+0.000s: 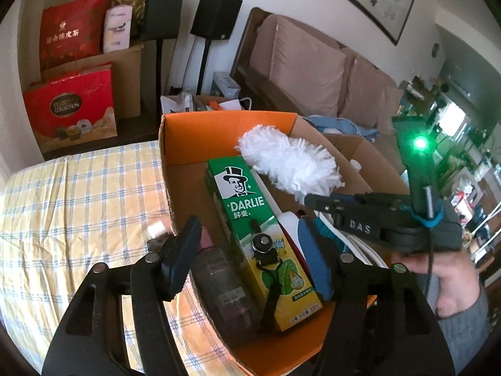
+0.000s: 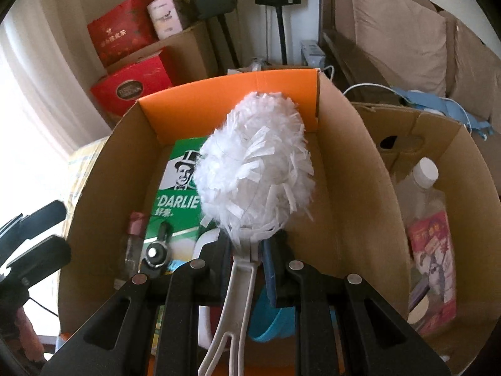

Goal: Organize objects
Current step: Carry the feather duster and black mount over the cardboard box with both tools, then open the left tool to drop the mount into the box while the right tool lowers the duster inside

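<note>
An orange-lined cardboard box (image 1: 175,144) (image 2: 344,188) holds a green Darlie toothpaste carton (image 1: 250,219) (image 2: 178,194), a dark clear bottle (image 1: 222,279) (image 2: 133,244) and a small black clip (image 1: 264,246) (image 2: 155,252). My right gripper (image 2: 247,250) (image 1: 316,202) is shut on the white handle of a fluffy white duster (image 2: 256,169) (image 1: 288,159), held over the box. My left gripper (image 1: 250,257) is open and empty above the box's near end, jaws wide either side of the carton.
A second cardboard box (image 2: 454,163) to the right holds a clear bottle with a white cap (image 2: 422,188). A yellow checked cloth (image 1: 78,203) covers the surface at left. Red gift boxes (image 1: 75,103), speaker stands and a sofa (image 1: 313,69) stand behind.
</note>
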Demonstrator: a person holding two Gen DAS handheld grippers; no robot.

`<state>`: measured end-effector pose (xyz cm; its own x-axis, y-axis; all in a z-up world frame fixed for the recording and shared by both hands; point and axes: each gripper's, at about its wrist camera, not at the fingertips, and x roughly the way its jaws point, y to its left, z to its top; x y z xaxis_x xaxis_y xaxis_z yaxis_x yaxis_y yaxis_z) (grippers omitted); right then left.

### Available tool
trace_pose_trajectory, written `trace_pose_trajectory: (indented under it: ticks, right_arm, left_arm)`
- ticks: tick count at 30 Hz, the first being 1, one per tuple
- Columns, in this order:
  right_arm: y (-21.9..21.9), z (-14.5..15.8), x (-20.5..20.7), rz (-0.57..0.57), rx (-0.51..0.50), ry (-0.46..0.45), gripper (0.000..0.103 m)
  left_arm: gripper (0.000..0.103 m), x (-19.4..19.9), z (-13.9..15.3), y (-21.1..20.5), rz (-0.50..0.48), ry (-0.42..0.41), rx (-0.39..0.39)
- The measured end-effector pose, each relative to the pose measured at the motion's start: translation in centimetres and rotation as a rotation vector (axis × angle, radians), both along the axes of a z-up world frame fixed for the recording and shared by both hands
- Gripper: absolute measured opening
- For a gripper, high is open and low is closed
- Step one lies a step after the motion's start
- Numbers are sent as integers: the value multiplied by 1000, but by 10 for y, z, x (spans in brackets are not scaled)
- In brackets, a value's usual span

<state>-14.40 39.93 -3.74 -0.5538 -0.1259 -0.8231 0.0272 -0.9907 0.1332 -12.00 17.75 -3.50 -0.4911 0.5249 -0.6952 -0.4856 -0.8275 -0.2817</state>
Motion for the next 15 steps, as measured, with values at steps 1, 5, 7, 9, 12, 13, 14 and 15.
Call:
trace_pose_trajectory:
  ticks: [1, 5, 7, 9, 12, 13, 14, 15]
  right_arm:
    - [-1, 0, -2, 18, 19, 0, 17]
    - [-7, -2, -6, 124, 103, 0, 18]
    - [-7, -1, -7, 158, 143, -5, 18]
    - [-7, -1, -4, 206, 179, -18, 18]
    - [-6, 7, 3, 276, 158, -9, 18]
    - [-7, 10, 6, 296, 151, 0, 18]
    - [-9, 14, 10, 317, 146, 13, 18]
    - [-12, 19, 14, 335, 145, 27, 18]
  left_arm:
    - [61, 1, 1, -1, -2, 0, 1]
    - [61, 7, 4, -5, -12, 7, 1]
    - [61, 9, 6, -6, -16, 8, 4]
    - [61, 11, 7, -7, -20, 11, 6]
    - [61, 14, 10, -7, -27, 17, 10]
    - [61, 14, 11, -8, -28, 19, 12]
    - [61, 15, 12, -8, -27, 21, 15]
    - [61, 14, 12, -8, -27, 22, 17]
